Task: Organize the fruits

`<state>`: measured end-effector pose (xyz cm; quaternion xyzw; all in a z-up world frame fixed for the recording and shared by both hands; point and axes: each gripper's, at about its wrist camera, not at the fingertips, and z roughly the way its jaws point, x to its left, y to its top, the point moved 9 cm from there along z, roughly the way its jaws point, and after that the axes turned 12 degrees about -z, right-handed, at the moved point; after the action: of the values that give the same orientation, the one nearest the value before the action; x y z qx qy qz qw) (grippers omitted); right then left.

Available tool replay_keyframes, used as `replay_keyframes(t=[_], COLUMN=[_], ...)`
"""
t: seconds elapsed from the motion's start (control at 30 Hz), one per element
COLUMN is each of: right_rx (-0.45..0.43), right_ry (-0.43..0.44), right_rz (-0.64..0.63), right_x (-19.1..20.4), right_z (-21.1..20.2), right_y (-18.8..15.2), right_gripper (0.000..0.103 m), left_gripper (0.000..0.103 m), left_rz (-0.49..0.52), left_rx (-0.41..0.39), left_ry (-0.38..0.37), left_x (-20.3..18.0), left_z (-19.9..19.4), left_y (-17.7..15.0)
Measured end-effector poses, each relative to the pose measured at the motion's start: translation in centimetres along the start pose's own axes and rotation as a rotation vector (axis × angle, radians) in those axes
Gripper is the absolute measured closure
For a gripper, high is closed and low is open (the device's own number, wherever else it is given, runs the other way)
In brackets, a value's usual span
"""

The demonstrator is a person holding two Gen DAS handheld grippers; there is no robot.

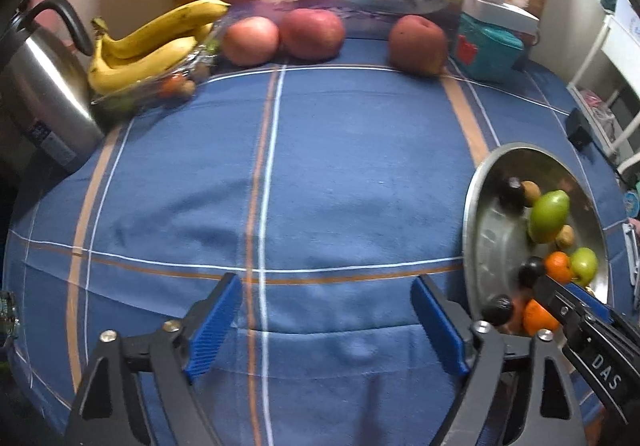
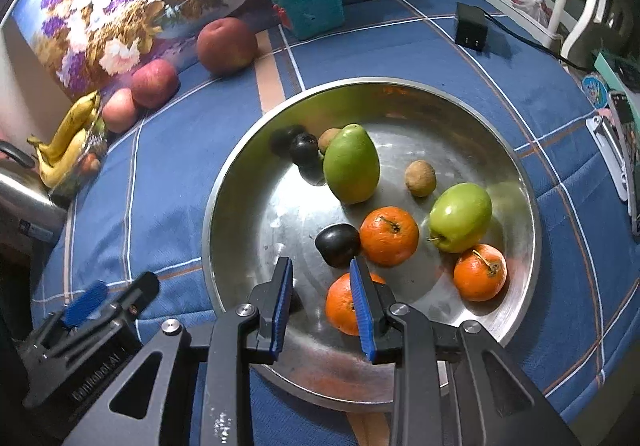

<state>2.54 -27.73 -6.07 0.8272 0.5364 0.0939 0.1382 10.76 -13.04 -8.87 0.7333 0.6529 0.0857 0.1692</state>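
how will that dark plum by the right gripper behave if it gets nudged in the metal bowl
The dark plum looks round and glossy, so it would probably roll on the smooth metal bowl. The tangerine touching it may stop it on that side. Its skin probably bruises easily.

Left gripper fingers spread wide, empty; right gripper fingers apparently part-open, gripping nothing.

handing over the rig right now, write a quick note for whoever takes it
Left gripper: open, empty, over bare blue checked cloth.
Right gripper: open, nothing between its pads, above the round steel bowl.
In the bowl: three oranges, two green fruits, dark plums, small brown fruits.
Outside the bowl, at the far edge: three red apples and a yellow banana bunch on a clear tray.
Left: probably apples and bananas, if they belong in the bowl.
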Motion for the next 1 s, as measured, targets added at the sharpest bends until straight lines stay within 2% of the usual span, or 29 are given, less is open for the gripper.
replay_keyframes(t=[0.13, 0.2, 0.4, 0.43, 0.47, 0.5, 0.57, 0.63, 0.8, 1.0], right_rx=[0.001, 0.001, -0.001, -0.004, -0.008, -0.015, -0.029, -0.039, -0.04, -0.034], right_ry=[-0.022, -0.038, -0.064, -0.068, -0.072, -0.075, -0.084, -0.095, -0.104, -0.11], right_rz=[-0.033, -0.051, -0.086, -0.092, -0.096, -0.101, -0.117, -0.136, -0.16, -0.171], right_x=[0.5, 0.7, 0.9, 0.9, 0.9, 0.9, 1.1, 1.2, 1.7, 2.0], right_z=[0.2, 0.3, 0.5, 0.5, 0.4, 0.4, 0.2, 0.1, 0.3, 0.5], right_y=[0.0, 0.0, 0.2, 0.3, 0.3, 0.4, 0.6, 0.7, 0.7, 0.6], right_gripper=[0.055, 0.043, 0.035, 0.033, 0.024, 0.02, 0.016, 0.014, 0.014, 0.014], left_gripper=[0.002, 0.002, 0.002, 0.002, 0.002, 0.002, 0.002, 0.002, 0.002, 0.002], left_rz=[-0.005, -0.001, -0.031, -0.039, -0.051, -0.059, -0.081, -0.1, -0.089, -0.086], left_rx=[-0.009, -0.015, -0.037, -0.042, -0.046, -0.048, -0.051, -0.052, -0.07, -0.052], left_ry=[0.02, 0.037, 0.073, 0.082, 0.094, 0.1, 0.106, 0.129, 0.262, 0.287], left_x=[0.5, 0.7, 1.4, 1.7, 2.1, 2.4, 3.1, 3.7, 5.2, 5.5], left_z=[0.2, 0.3, 0.2, 0.2, 0.2, 0.1, 0.2, 0.3, 0.5, 0.9], left_y=[0.3, 0.4, 0.7, 0.8, 1.0, 1.0, 1.2, 1.2, 1.4, 1.0])
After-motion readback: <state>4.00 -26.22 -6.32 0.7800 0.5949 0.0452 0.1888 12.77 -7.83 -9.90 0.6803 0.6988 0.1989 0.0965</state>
